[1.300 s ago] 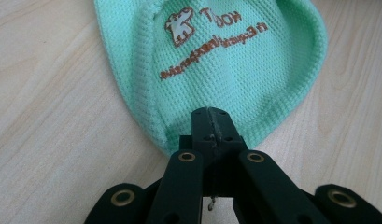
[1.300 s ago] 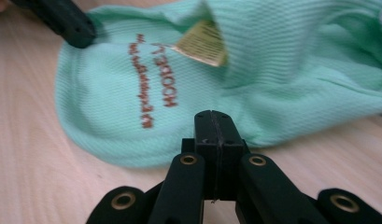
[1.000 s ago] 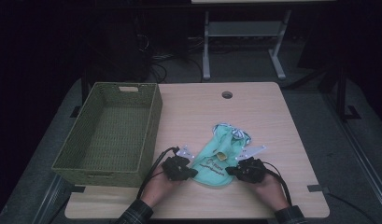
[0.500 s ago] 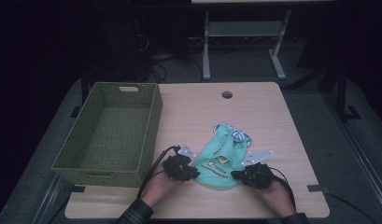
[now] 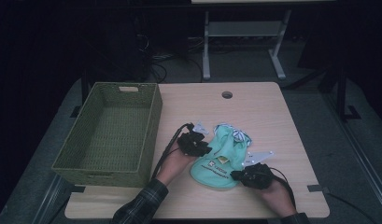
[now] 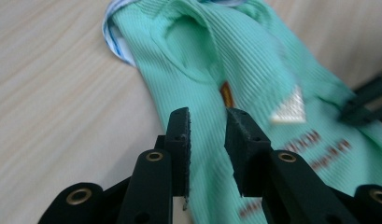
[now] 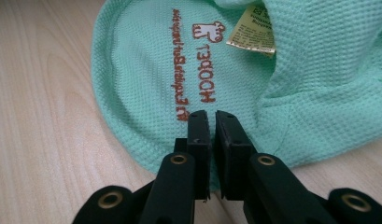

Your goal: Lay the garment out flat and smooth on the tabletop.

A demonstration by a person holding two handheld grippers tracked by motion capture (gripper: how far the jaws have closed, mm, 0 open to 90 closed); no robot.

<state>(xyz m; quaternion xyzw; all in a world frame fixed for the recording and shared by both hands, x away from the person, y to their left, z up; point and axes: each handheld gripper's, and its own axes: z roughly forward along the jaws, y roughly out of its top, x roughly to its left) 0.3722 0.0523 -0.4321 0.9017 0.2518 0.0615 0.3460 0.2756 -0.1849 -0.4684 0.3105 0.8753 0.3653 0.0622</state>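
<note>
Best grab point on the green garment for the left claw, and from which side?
Probably the thick folded ridge along the green garment edge nearest the basket. Come in low from the basket side with the left claw: there the fabric bunches up off the table, giving the jaws something to close on; elsewhere it lies flat.

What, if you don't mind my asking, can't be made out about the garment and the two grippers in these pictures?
- Garment: its near hem in the right gripper view, hidden behind the black jaws, so a pinch there is uncertain.
- Brown print in the left gripper view: blurred, unreadable.
- Left gripper and right gripper in the high view: dark and small, jaw gaps unclear.
- Basket: the inside of its near wall, hidden by its own rim.
</note>
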